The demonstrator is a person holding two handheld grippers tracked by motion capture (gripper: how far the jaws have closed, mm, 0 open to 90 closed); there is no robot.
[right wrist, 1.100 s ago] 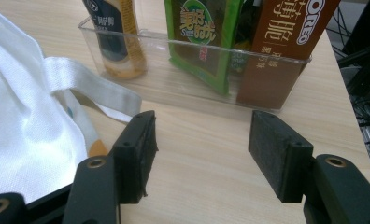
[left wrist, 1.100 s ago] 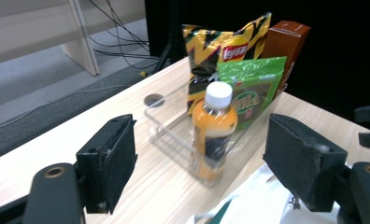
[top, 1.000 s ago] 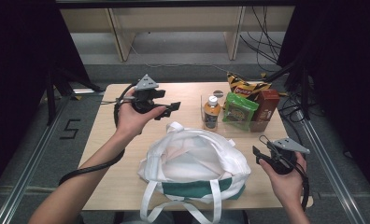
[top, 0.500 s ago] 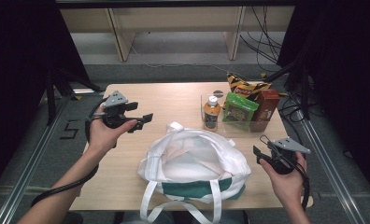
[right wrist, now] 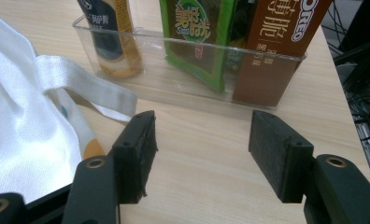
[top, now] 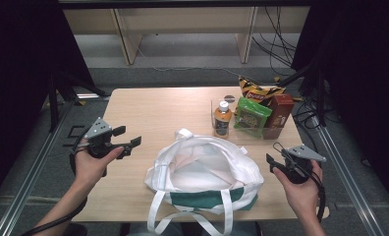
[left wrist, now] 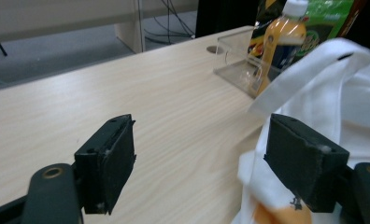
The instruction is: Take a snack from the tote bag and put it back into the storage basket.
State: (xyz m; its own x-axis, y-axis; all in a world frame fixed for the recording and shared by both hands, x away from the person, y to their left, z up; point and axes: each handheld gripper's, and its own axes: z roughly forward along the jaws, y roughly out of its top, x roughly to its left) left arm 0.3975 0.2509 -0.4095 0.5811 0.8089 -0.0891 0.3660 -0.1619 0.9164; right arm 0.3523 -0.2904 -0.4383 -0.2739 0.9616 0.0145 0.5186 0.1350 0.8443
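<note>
The white bag (top: 205, 169) lies between both wide-open, empty grippers (top: 126, 140) (top: 273, 164), apparently untouched.

White bag (top: 205, 169) with green band; orange bottle (top: 222, 119); brown box (top: 277, 115).

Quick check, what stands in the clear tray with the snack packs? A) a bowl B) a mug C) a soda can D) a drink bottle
D: a drink bottle with a white cap stands at the left end of the clear tray, beside the green snack pack.
</note>
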